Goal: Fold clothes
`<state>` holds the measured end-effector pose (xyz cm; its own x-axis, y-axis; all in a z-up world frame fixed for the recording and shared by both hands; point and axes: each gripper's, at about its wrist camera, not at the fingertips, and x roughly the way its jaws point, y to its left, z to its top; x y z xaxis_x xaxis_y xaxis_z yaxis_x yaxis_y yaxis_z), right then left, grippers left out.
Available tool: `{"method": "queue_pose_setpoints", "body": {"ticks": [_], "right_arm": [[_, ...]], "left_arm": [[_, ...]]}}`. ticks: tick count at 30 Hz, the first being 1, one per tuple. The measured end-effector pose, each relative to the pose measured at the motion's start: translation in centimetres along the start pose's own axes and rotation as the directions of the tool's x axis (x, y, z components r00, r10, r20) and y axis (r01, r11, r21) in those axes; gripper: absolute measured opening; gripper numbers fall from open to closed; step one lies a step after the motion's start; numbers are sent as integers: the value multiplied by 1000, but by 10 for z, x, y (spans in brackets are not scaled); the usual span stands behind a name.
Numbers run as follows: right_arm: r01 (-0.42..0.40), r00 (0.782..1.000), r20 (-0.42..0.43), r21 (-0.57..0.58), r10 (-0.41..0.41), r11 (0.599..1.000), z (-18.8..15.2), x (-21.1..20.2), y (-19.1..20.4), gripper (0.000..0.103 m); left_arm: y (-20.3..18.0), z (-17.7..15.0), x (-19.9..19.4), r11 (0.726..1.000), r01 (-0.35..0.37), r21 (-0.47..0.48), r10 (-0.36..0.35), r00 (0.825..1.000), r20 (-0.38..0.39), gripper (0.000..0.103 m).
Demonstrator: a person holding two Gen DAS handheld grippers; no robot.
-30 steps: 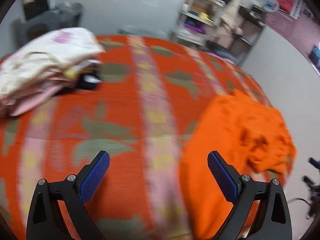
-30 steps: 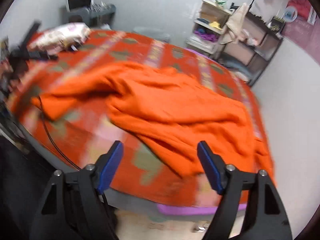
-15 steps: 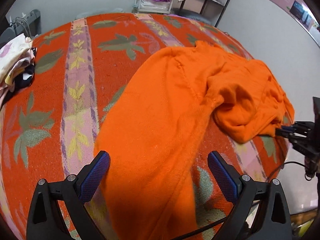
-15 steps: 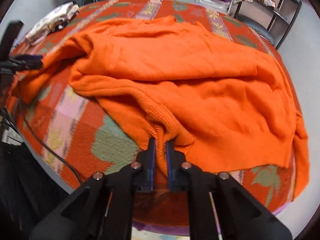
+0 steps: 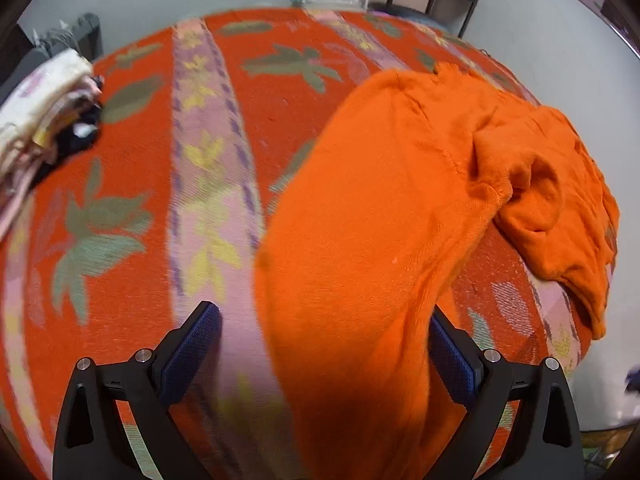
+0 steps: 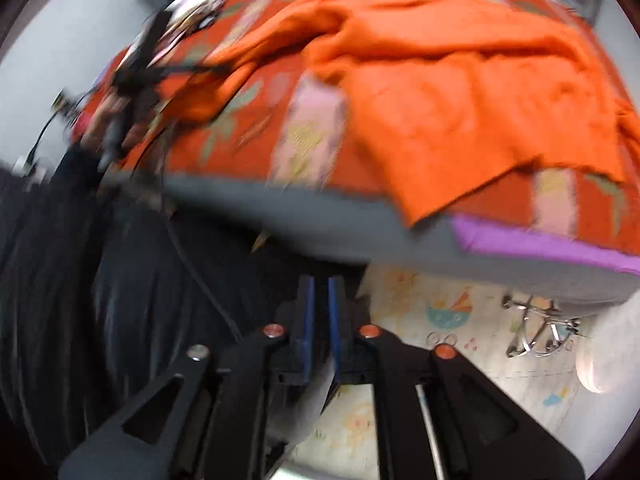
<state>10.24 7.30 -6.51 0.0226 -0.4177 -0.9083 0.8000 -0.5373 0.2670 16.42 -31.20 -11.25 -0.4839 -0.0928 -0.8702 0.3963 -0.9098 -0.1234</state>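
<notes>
L gripper (image 5: 320,344) released, jaws wide, orange sweater (image 5: 400,208) lying btwn them and spreading ahead-right over red patterned bedspread (image 5: 132,168). Folded clothes pile (image 5: 44,104) far ahead-left. R gripper (image 6: 319,312) clenched on nothing, off bed edge over floor mat (image 6: 440,320); sweater (image 6: 460,92) ahead, up on bed.
</notes>
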Motion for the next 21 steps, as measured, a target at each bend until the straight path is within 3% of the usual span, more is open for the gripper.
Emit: {"method": "queue_pose_setpoints", "body": {"ticks": [2,5,7,11,15,18,21], "right_arm": [[-24,993,117,4,23,1000,33,-4,10,64],[-57,975,210,-71,71,996,82,-6,29,65],[-32,971,231,-110,57,993,108,-4,32,68],[12,973,230,-86,8,996,131,1,14,69],[-7,973,232,21,2,1000,130,7,-21,70],[-8,972,233,97,-14,995,123,5,-40,70],[-5,969,244,151,-33,989,112,1,-56,70]], "left_arm": [[7,1,-17,1000,-9,-7,9,998,65,99],[21,7,-34,1000,-6,-30,9,991,132,99],[37,18,-38,997,14,-69,-4,989,148,99],[68,57,-38,974,170,-151,-138,970,202,99],[54,109,11,967,234,-103,-227,971,75,99],[16,134,53,955,295,20,-295,955,-34,99],[-20,146,87,930,339,142,-317,935,-161,99]]}}
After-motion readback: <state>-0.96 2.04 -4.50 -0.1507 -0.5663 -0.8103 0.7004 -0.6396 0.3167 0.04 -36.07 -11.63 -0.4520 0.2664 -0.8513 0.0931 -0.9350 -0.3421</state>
